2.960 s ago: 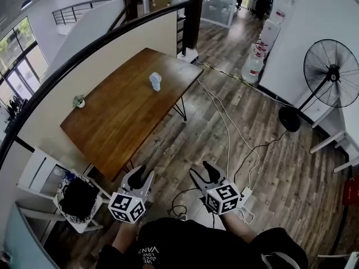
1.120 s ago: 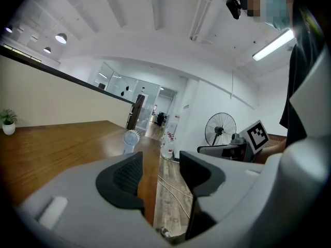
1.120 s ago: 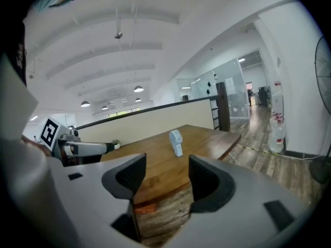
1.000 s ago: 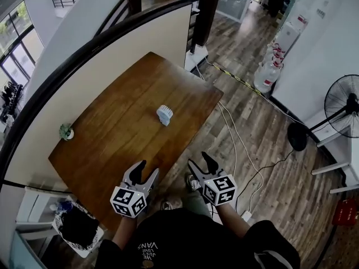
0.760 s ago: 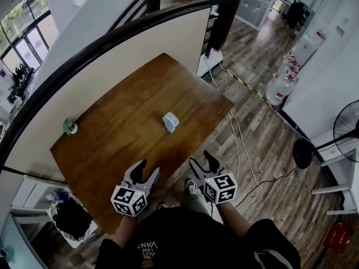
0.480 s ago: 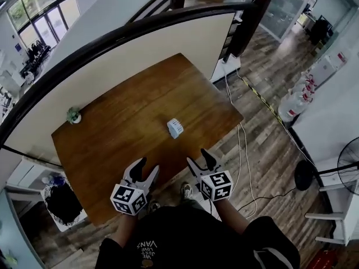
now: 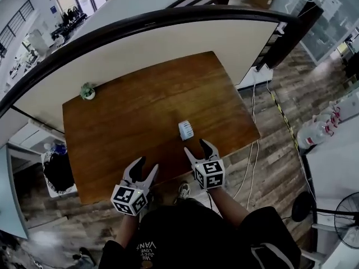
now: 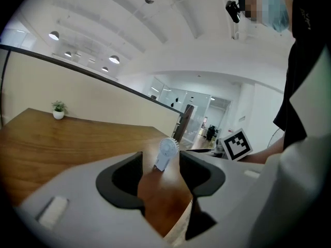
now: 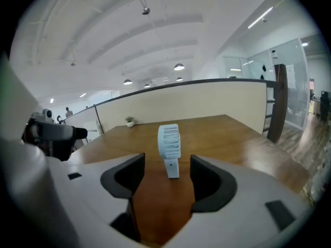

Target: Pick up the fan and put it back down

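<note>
On the table, fan stands, plant well apart.

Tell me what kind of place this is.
Probably an open-plan office: a long wooden table beside a curved railing, glass-walled rooms behind, water jugs and a pedestal fan nearby.

I see a brown wooden bench standing against a cream partition wall with a dark curved rail on top. A small potted plant stands at its far corner. The floor is of grey-brown planks. Round ceiling lamps are lit.
</note>
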The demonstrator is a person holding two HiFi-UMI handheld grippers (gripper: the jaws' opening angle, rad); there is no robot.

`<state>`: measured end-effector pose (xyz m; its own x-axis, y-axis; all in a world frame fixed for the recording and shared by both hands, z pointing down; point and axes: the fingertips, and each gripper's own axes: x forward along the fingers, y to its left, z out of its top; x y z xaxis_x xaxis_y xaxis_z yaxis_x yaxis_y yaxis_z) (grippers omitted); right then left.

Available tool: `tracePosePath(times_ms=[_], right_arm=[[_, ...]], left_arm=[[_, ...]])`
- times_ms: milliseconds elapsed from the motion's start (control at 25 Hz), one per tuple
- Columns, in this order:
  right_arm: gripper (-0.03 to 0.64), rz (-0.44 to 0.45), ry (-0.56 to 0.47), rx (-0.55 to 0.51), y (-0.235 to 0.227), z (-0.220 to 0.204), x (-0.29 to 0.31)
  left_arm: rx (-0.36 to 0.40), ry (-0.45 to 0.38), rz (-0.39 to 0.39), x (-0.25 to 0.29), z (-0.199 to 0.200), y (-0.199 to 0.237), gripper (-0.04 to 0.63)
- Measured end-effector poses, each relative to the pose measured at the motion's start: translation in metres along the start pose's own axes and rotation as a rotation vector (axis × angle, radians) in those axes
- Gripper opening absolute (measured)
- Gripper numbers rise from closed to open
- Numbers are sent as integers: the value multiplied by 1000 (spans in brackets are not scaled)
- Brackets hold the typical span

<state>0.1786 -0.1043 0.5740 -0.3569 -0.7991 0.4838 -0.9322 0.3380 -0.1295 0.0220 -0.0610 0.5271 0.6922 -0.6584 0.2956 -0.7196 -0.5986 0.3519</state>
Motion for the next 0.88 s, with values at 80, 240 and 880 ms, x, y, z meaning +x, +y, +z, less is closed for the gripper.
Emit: tracePosePath(times_ms=[80, 240, 880], right_arm=[[250, 28, 6, -15, -2, 2, 14], [258, 76, 0, -37, -3, 13, 37], [195, 98, 21, -123, -9, 32, 73]], left_arm=[[-9, -8, 41, -1, -2, 0, 209], [-22, -16, 106, -3, -6, -3, 209], [-31, -14, 142, 14, 11, 24, 209]])
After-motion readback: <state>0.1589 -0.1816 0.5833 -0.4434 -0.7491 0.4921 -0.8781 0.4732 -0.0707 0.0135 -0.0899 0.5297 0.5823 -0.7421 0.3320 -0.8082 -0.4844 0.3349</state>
